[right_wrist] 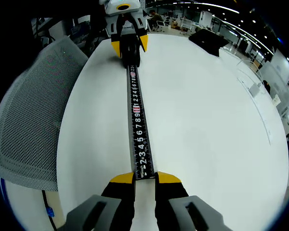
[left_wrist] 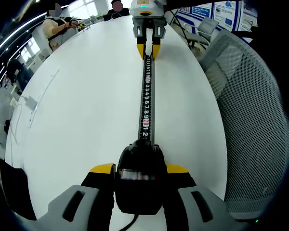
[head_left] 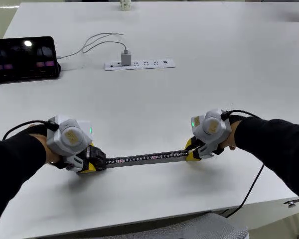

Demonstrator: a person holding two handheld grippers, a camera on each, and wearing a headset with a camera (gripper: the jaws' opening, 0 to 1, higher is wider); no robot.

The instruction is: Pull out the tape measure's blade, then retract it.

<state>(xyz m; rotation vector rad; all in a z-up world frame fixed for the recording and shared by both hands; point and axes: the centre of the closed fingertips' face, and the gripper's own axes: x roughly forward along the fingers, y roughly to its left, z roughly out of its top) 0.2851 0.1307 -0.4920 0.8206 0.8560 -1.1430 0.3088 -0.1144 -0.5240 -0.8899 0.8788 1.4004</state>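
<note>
Black tape measure case (left_wrist: 139, 187) sits clamped between the yellow-tipped jaws of your left gripper (left_wrist: 139, 169). Its blade (head_left: 147, 159) lies drawn out flat along the white table (head_left: 199, 94), with the end pinched in the nearly closed jaws of your right gripper (right_wrist: 145, 178).

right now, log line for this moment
left gripper: shut on tape measure case | right gripper: shut on blade tip | blade: extended

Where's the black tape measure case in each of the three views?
Head view: black tape measure case, lower left, in the left gripper.
Left gripper view: bottom centre, between the jaws.
Right gripper view: top centre, in the left gripper's jaws.
Shared landmark: the dark numbered blade, pulled out toward the right gripper.
</note>
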